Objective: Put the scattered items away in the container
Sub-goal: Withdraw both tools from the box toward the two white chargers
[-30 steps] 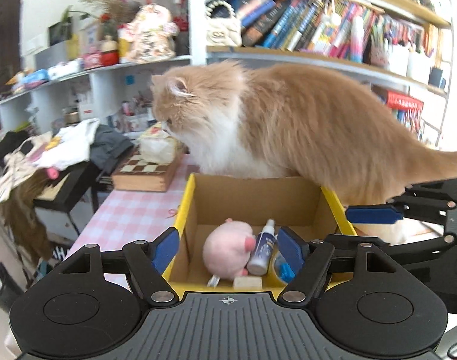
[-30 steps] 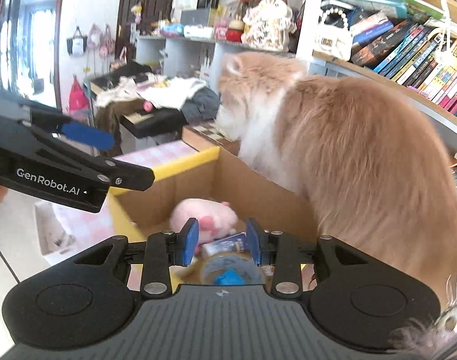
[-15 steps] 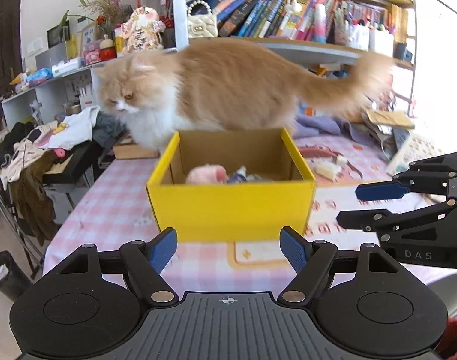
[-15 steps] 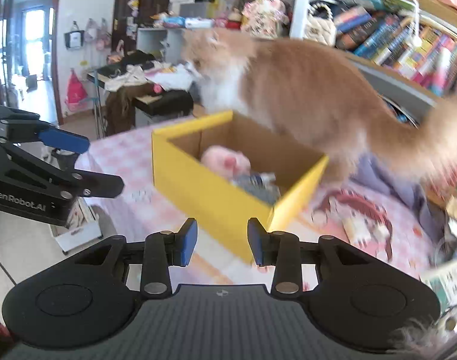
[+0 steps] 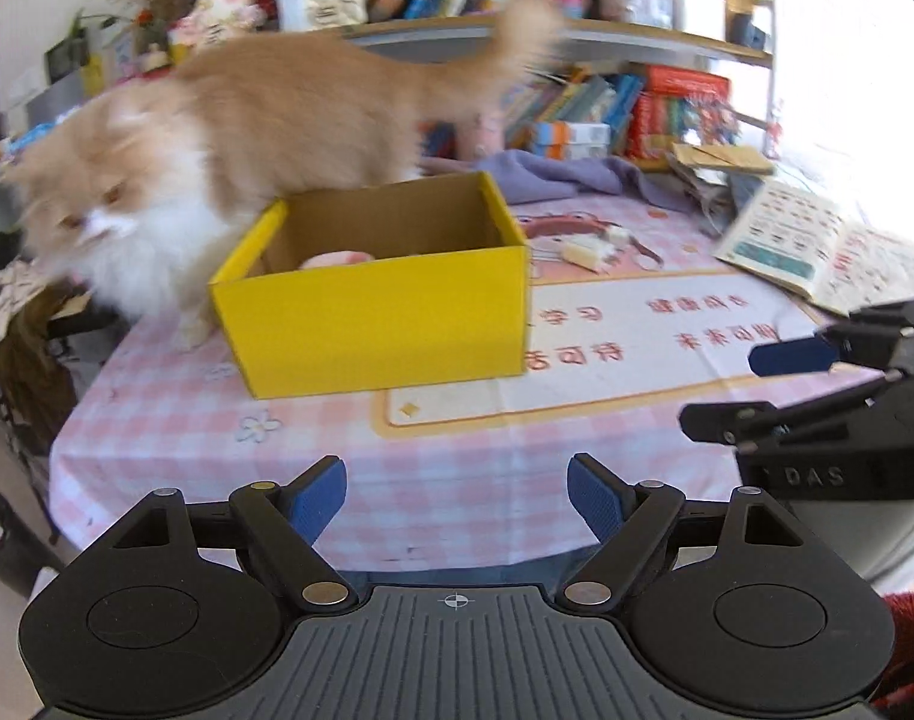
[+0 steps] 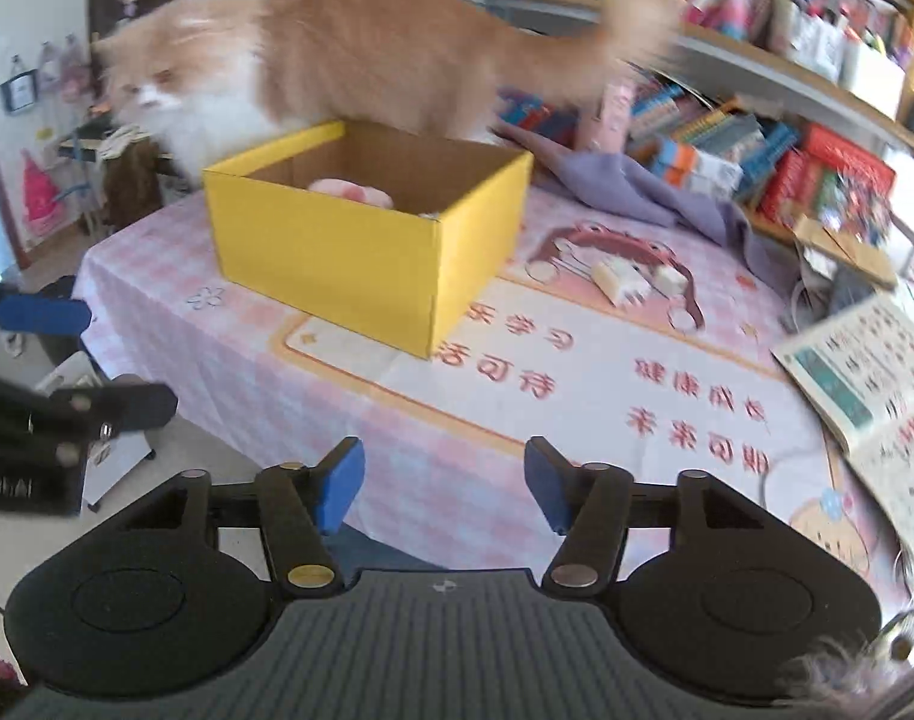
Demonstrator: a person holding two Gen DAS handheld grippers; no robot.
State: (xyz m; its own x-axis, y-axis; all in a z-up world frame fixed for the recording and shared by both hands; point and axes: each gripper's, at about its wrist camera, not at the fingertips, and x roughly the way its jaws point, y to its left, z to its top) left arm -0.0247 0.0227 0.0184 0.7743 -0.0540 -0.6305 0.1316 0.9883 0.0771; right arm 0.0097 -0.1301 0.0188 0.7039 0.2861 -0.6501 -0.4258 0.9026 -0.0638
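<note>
Both of your grippers have backed away from the yellow cardboard box, which a second ago filled the lower half of each wrist view and now sits at about 11 o'clock from the left gripper and at 11 o'clock from the right gripper. The jaws of both are opening, with nothing between them but pink checked tablecloth; you are carrying nothing.

The pink plush toy shows just over the box rim, so that item is in. The bottle seen beside it earlier is hidden by the box wall now, so you cannot confirm it from here.

The orange-and-white cat has shifted: it now stands behind the box with its head at 9 o'clock of the box, tail up and blurred, on the move.

Outside the box, two small pale blocks lie at about 3 o'clock from it, well apart from its wall. They look like the next thing to collect, probably with your right gripper. Watch the cat; it may step across your path.
</note>
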